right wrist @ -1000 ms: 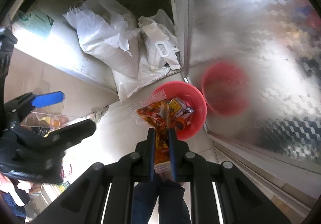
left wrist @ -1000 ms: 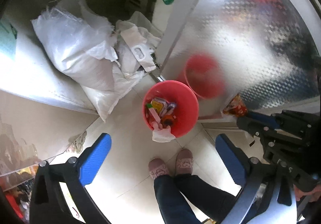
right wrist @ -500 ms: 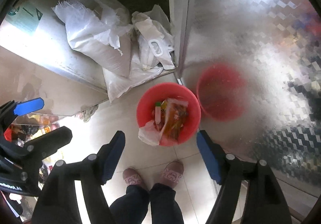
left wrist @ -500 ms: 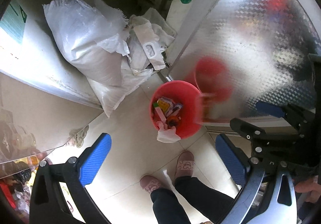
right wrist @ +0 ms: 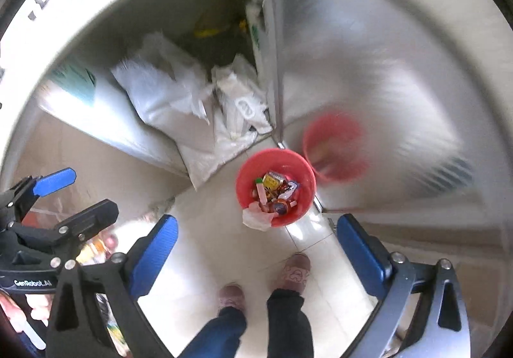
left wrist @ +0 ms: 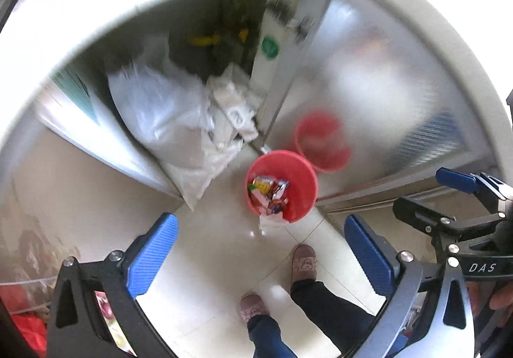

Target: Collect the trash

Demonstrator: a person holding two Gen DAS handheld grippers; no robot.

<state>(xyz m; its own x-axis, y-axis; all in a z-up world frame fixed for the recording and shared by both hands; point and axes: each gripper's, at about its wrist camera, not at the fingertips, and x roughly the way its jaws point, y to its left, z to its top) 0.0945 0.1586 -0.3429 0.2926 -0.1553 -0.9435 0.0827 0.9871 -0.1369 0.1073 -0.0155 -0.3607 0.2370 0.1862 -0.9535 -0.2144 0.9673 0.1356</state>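
We hold both the left hand-held gripper (left wrist: 261, 249) and the right hand-held gripper (right wrist: 256, 245) spread apart and empty; ahead, the white wrapper (right wrist: 256, 219) draped over the red bin (right wrist: 275, 187) rim may slip onto the floor (right wrist: 205, 249).

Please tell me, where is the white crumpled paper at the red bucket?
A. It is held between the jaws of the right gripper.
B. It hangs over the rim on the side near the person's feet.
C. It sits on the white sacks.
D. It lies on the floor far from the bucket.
B: the white paper drapes over the rim of the red bucket on the side toward the shoes, and both grippers are open and hold nothing.
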